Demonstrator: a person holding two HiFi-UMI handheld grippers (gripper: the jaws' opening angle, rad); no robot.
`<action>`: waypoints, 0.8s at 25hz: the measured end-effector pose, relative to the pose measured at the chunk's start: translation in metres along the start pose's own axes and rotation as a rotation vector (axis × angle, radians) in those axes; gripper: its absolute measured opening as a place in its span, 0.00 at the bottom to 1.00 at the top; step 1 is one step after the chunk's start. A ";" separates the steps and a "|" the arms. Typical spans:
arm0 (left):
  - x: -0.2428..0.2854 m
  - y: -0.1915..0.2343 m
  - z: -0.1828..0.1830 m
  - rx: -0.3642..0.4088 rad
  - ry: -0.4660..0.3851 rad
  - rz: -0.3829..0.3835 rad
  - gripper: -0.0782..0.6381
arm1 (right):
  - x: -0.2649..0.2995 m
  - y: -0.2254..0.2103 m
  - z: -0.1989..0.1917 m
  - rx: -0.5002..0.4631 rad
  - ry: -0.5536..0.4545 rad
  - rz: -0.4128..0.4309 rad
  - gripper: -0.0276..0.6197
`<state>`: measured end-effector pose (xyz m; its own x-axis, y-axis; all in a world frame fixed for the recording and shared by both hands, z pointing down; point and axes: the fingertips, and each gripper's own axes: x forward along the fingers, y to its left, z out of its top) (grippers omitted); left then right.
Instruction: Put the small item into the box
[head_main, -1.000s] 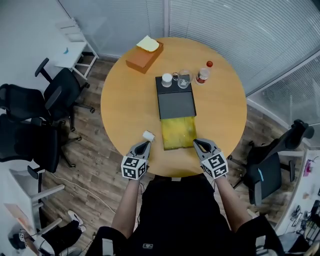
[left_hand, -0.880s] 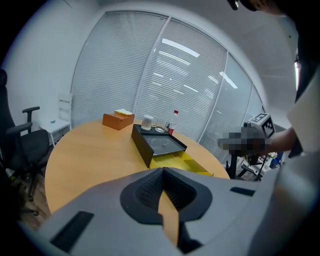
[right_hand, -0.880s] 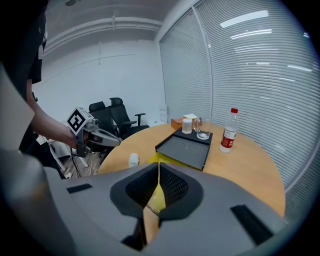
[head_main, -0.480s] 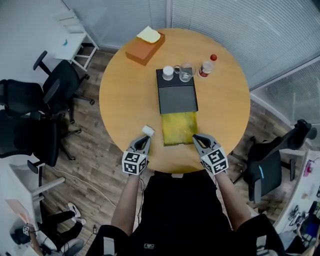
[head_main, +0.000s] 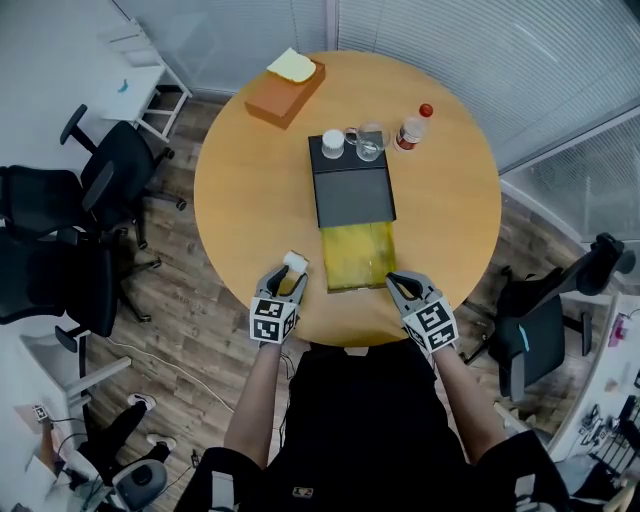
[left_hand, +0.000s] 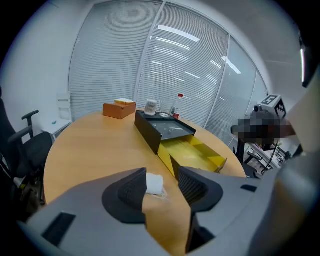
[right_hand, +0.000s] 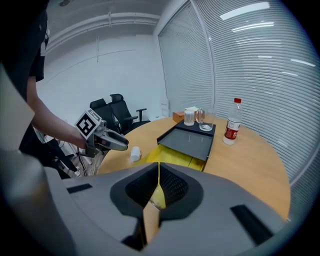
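Small white item (left_hand: 154, 184) lies on the counter (head_main: 250, 190) between the just-opened jaws of the left claw (head_main: 293, 279). Yellow box (head_main: 358, 255) at its three o'clock. Right claw (right_hand: 155, 187) closed, empty.

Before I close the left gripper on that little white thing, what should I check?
1. Left gripper open: ok; its jaws have just been opening.
2. White item between its jaws: ok; it lies on the table, close to one pad, not pinched.
3. Yellow drawer pulled out of the black box: ok.
4. Drawer free of other things: ok, it looks empty.
5. Right gripper out of the way: ok; shut, by the drawer's near right corner.
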<state>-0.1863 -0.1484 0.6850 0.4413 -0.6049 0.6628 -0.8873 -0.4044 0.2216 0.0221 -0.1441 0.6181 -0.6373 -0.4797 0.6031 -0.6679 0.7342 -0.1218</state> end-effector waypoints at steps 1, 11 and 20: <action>0.003 0.001 -0.002 0.007 0.010 0.003 0.39 | 0.000 0.001 -0.001 0.001 0.002 0.001 0.05; 0.031 0.014 -0.018 0.094 0.117 0.052 0.57 | 0.007 0.013 -0.004 -0.012 0.024 0.028 0.05; 0.046 0.020 -0.023 0.200 0.188 0.048 0.59 | 0.012 0.020 -0.004 -0.041 0.027 0.040 0.05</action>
<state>-0.1874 -0.1686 0.7361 0.3501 -0.4963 0.7944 -0.8543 -0.5171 0.0535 0.0025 -0.1331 0.6261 -0.6526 -0.4366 0.6193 -0.6250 0.7722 -0.1142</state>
